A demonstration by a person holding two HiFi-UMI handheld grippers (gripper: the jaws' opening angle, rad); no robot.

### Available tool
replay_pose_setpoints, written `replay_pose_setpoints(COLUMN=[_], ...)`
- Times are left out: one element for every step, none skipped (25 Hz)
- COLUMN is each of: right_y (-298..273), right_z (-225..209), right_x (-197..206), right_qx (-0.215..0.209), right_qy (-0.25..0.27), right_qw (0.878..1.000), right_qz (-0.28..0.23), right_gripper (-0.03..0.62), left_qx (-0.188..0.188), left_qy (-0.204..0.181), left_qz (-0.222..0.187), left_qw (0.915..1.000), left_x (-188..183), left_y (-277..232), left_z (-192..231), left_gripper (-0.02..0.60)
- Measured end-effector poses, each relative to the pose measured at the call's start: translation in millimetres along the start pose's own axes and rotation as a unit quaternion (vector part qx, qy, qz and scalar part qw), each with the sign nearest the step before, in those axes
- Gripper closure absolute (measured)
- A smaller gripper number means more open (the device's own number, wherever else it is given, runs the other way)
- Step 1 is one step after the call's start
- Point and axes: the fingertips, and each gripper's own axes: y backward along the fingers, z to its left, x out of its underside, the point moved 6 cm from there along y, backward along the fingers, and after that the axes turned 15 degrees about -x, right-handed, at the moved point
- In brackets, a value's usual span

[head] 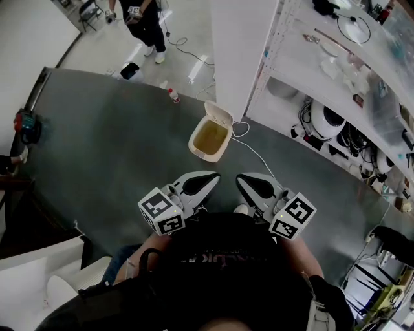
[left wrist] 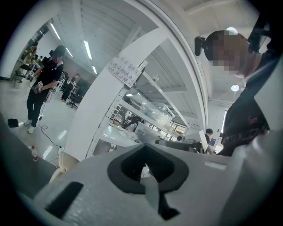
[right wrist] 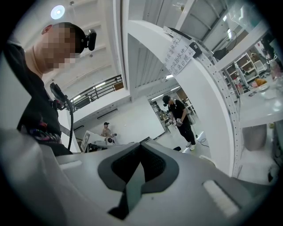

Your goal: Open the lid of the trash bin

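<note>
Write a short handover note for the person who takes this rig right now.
Left gripper: shut, empty, held level near the body.
Right gripper: shut, empty, beside the left one.
Bin: on the dark floor ahead of both grippers; neither touches it.
Lid: looks already raised, and the bin's inside shows.
Left to do: probably only confirm that the lid is fully open.

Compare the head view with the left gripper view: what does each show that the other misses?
Head view only: the left gripper and right gripper side by side, and the trash bin with its open inside, lid up. Left gripper view only: a paper notice on the white column, and that gripper's jaws together with nothing between them. Both: the standing person in black and the small bottle on the floor.
</note>
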Motion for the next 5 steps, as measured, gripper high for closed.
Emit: replay_pose_setpoints(right_y=[-0.3, -0.7, -1.1, -1.5, -1.9], right_z=[-0.2, -0.4, -0.4, -0.3, -0.2], right_x=[-0.1, -0.3, -0.5, -0.9, -1.2], right_qx=[0.000, 0.000, 0.000, 0.000, -0.001], right_qy=[0.000, 0.000, 0.000, 0.000, 0.000], right_qw=[1.000, 1.000, 1.000, 1.000, 1.000], right_qz=[0.000, 0.001, 0.001, 0.001, 0.000], right_gripper=[0.586, 0.586, 0.586, 0.586, 0.586], left_qx=[0.000, 0.000, 0.000, 0.000, 0.000], left_qy=[0.000, 0.000, 0.000, -0.001, -0.002], left_qz=[0.000, -0.001, -0.001, -0.002, -0.003], left_qw=[1.0000, 1.0000, 1.0000, 1.0000, 1.0000], left_x=[-0.2, -0.6, -0.9, -1.2, -1.5], left_y=[0.0, 0.2, 0.4, 0.8, 1.1], left_z=[0.3, 0.6, 1.0, 1.4, 1.8], left_gripper=[0.581, 0.581, 0.581, 0.581, 0.581])
